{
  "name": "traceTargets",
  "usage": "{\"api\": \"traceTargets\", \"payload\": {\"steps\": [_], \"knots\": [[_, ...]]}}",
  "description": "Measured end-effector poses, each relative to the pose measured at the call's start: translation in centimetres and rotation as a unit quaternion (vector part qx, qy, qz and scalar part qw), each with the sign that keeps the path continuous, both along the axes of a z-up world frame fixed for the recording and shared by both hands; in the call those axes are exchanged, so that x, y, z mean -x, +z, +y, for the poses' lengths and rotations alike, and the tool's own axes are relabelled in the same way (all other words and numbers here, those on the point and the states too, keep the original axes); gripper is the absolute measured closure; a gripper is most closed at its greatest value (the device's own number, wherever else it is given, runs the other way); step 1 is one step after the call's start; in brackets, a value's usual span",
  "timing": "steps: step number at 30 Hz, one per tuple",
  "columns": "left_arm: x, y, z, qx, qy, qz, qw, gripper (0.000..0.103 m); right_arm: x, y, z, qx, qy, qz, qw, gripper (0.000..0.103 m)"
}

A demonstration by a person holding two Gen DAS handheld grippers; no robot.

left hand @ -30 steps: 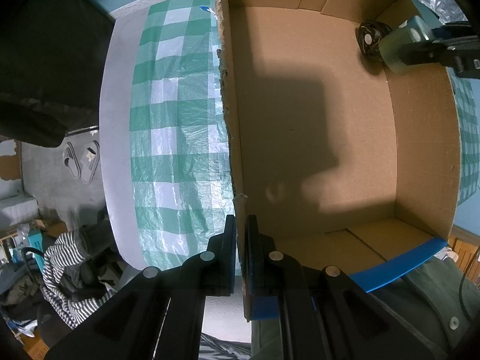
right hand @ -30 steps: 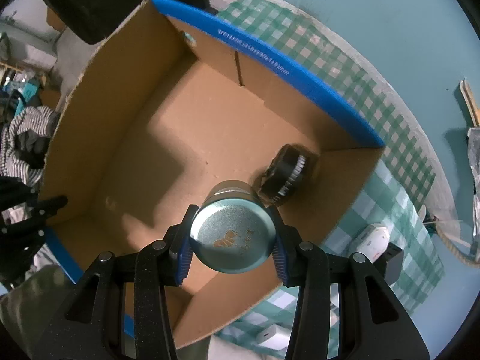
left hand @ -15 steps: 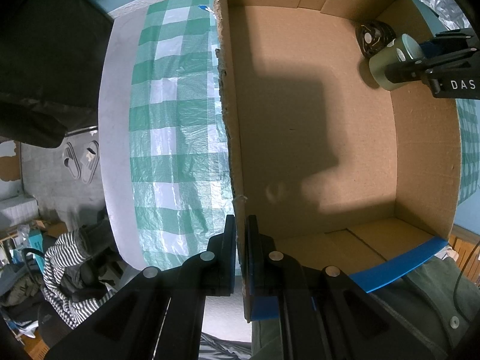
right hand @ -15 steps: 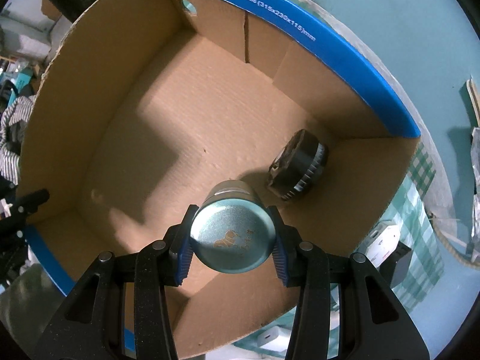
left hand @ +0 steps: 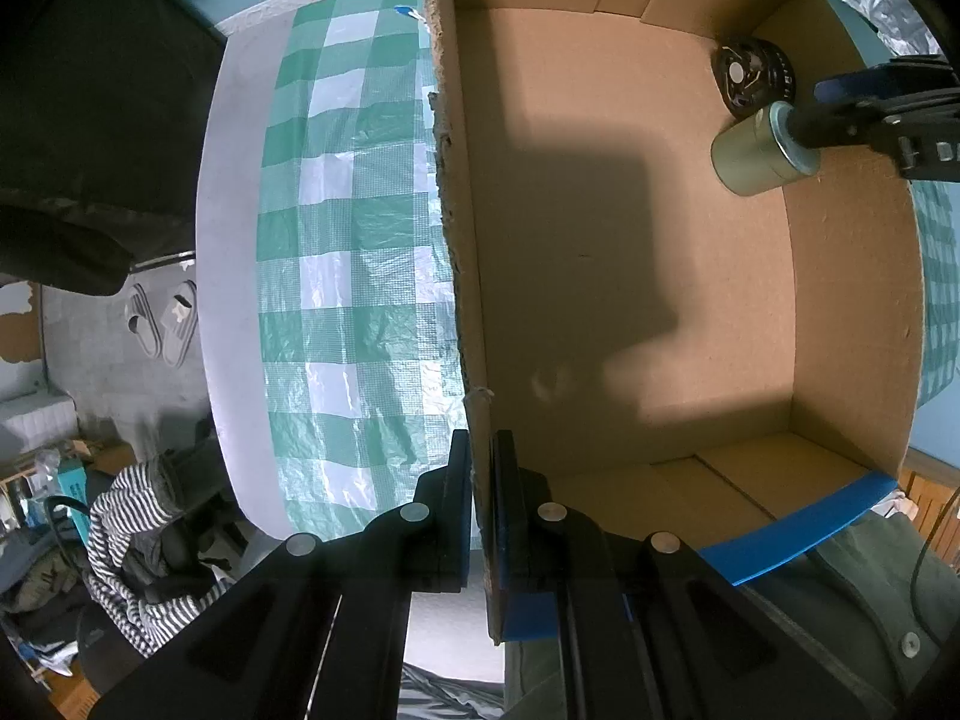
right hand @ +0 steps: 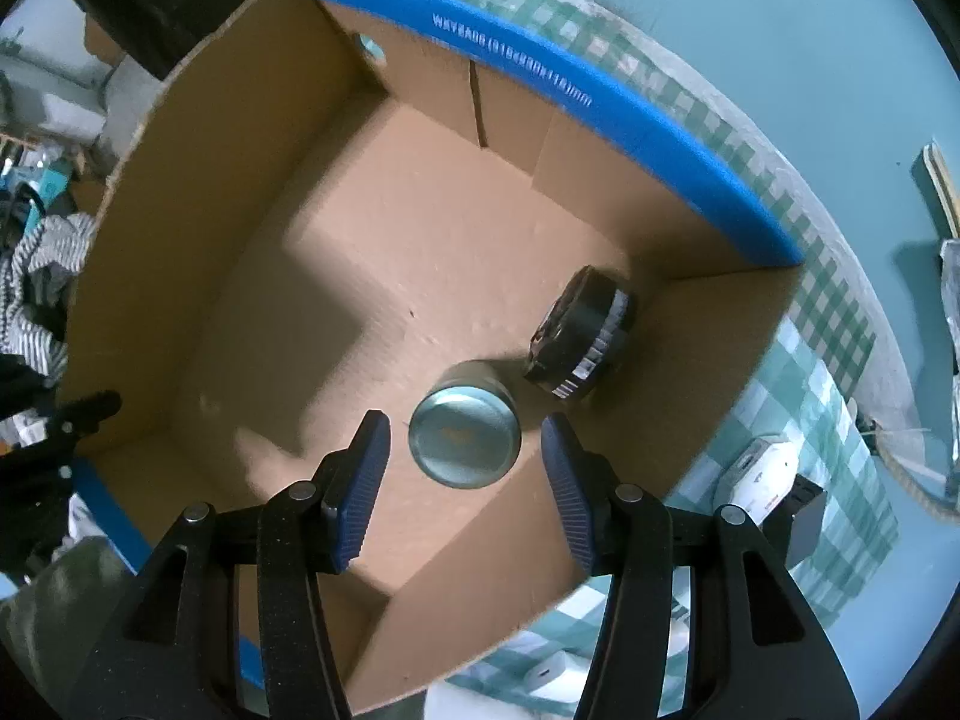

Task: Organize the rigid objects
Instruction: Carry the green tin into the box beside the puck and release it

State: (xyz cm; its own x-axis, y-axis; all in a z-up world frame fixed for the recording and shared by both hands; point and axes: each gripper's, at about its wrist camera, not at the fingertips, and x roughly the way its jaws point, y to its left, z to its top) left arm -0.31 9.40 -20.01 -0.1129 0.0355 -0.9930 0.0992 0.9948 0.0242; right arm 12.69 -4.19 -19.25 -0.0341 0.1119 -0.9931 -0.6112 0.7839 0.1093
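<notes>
Release step of one placement, to judge by the layout. Right gripper [right hand: 465, 462] parted over the cardboard box [right hand: 180, 192], jaws just widened, blue pads [right hand: 360, 480] clear on both sides of the round tin [right hand: 463, 447]. Tin centred in the gap, standing upright on the box floor, touching neither pad as far as can be seen. Just beyond the tin and a little to the pad's right, a black ribbed cylinder [right hand: 585, 339] lying tilted near the far corner. Left gripper [left hand: 477, 498] clamped shut on the near box wall, one finger outside and one inside, probably steadying the box. Next move likely a straight lift out of the box, jaws kept apart so as not to clip the tin's rim or nudge it against the black cylinder. After that, presumably a reach past the right-hand wall for the white gadgets [right hand: 756, 477] lying on the checked cloth [right hand: 840, 432].
</notes>
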Motion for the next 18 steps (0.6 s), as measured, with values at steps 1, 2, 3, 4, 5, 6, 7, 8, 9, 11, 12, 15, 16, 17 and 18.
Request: {"api": "traceTargets", "payload": {"steps": [1, 2, 3, 4, 5, 6, 7, 8, 9, 11, 12, 15, 16, 17, 18], "knots": [[0.0, 0.0, 0.0, 0.0, 0.0, 0.0, 1.0, 0.097, 0.1, 0.3, -0.1, -0.003, 0.0, -0.002, 1.0, 0.05], [0.0, 0.0, -0.1, 0.0, 0.0, 0.0, 1.0, 0.097, 0.1, 0.8, -0.1, -0.008, 0.0, -0.005, 1.0, 0.05], [0.0, 0.0, 0.0, 0.0, 0.0, 0.0, 1.0, 0.097, 0.2, 1.4, -0.3, -0.015, -0.001, -0.01, 1.0, 0.05], [0.0, 0.0, 0.1, 0.0, -0.001, 0.0, 1.0, 0.097, 0.1, 1.9, -0.4, -0.018, -0.002, -0.012, 1.0, 0.05], [0.0, 0.0, 0.1, -0.001, -0.001, -0.001, 1.0, 0.097, 0.1, 2.4, -0.4, -0.022, -0.003, -0.015, 1.0, 0.05], [0.0, 0.0, 0.1, -0.001, -0.001, 0.0, 1.0, 0.097, 0.2, 3.0, -0.5, -0.027, -0.004, -0.018, 0.999, 0.05], [0.0, 0.0, 0.2, 0.0, -0.001, 0.0, 1.0, 0.097, 0.4, 3.4, -0.7, -0.031, -0.005, -0.022, 0.999, 0.05], [0.0, 0.0, 0.2, 0.0, -0.001, 0.0, 1.0, 0.097, 0.4, 3.9, -1.0, -0.034, -0.006, -0.026, 0.999, 0.05], [-0.1, 0.0, 0.2, 0.0, -0.001, 0.0, 1.0, 0.097, 0.6, 4.4, -1.2, -0.038, -0.008, -0.03, 0.999, 0.05], [-0.1, -0.1, 0.2, -0.002, -0.003, 0.0, 1.0, 0.097, 0.8, 5.0, -1.7, -0.042, -0.014, -0.037, 0.998, 0.05], [-0.1, 0.0, 0.1, -0.002, -0.003, 0.0, 1.0, 0.097, 0.7, 5.5, -2.1, -0.044, -0.017, -0.04, 0.998, 0.05], [-0.1, -0.1, 0.1, -0.003, -0.004, 0.001, 1.0, 0.097, 0.3, 6.5, -4.0, -0.049, -0.032, -0.048, 0.997, 0.05], [-0.1, 0.0, 0.1, -0.003, -0.004, 0.001, 1.0, 0.097, 0.1, 6.7, -4.6, -0.048, -0.037, -0.05, 0.997, 0.05], [-0.1, 0.0, 0.1, -0.003, -0.004, 0.001, 1.0, 0.097, -0.1, 6.7, -5.2, -0.048, -0.042, -0.051, 0.997, 0.05], [-0.1, 0.0, 0.0, -0.004, -0.005, 0.0, 1.0, 0.097, -0.3, 6.8, -5.9, -0.047, -0.051, -0.053, 0.996, 0.05]]}}
